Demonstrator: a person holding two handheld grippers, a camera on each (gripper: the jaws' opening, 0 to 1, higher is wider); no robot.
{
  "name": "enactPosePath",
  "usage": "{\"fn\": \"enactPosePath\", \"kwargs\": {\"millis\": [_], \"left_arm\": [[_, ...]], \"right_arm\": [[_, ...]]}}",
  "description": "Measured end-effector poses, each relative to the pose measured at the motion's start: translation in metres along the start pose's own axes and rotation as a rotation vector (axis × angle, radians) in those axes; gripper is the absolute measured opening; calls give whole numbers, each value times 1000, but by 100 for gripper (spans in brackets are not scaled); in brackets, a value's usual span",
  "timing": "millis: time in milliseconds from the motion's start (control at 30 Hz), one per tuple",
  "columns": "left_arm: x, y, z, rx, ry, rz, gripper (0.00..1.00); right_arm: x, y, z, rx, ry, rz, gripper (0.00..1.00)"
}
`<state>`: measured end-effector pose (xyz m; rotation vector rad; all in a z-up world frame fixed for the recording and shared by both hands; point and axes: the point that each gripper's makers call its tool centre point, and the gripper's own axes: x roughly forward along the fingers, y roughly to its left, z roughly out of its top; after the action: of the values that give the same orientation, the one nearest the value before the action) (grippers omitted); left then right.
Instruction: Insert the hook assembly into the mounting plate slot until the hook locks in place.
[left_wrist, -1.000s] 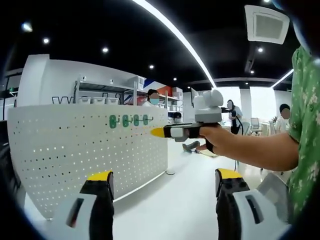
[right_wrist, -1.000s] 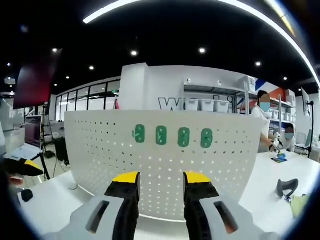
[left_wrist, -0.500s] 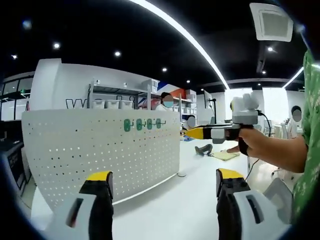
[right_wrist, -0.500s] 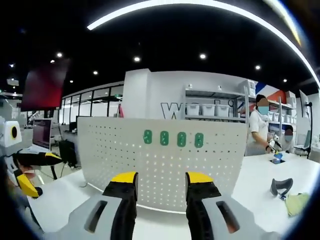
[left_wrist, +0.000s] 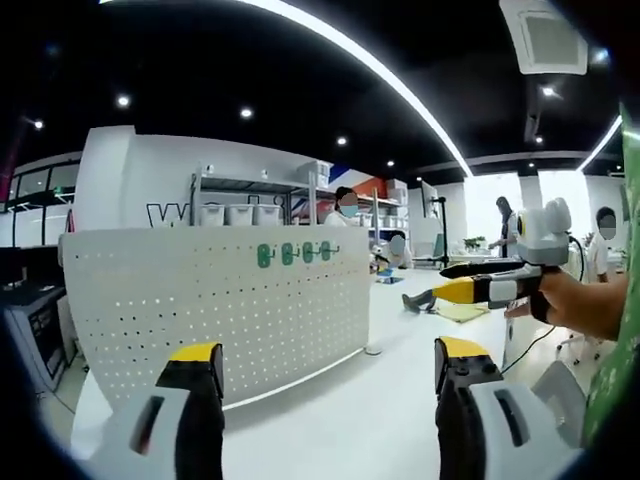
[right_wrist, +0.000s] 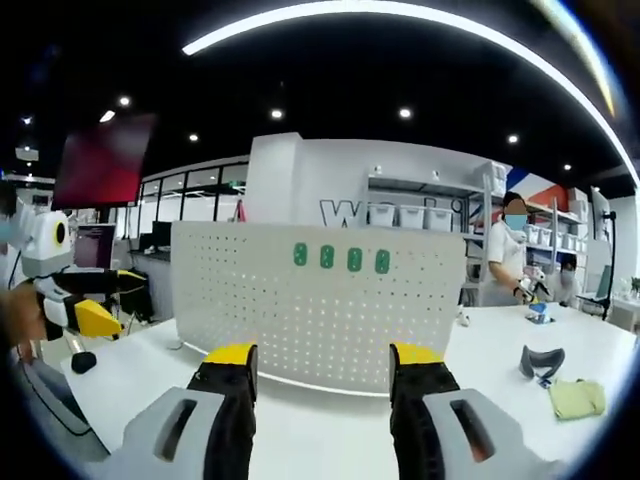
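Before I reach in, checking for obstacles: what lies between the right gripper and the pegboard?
Bare white tabletop, seen in the right gripper view, between the right gripper and the pegboard.

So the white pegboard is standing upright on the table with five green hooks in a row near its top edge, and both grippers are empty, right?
Not quite: the right gripper view shows four green hooks, not five, in a row near the top edge of the upright white pegboard on the table. The left gripper and right gripper are indeed empty, jaws apart.
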<state>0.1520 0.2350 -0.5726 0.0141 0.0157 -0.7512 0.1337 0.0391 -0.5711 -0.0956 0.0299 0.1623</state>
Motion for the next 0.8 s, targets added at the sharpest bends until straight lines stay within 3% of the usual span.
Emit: {"fn": "enactPosePath", "kwargs": {"millis": [233,433,533,633,800], "left_arm": [[-3,-1,-1,-19,-10,30,95],[-8,5,2,-37,-34,91,100],[-10,6,1,-53,-41,104,100],[-10,7,1,-118,-53,102,100],[-11,8,1,-126,-55,108,100]], "right_arm": [[-10,5,-8,29,-11,-15,88],[-10,9,-7,22,-3,-8,94],[-10,9,-4,22,-17,-11,97],[-10,11,-3,16,-16,-11,97],[-10,11,0,17,-21,-11,97]]}}
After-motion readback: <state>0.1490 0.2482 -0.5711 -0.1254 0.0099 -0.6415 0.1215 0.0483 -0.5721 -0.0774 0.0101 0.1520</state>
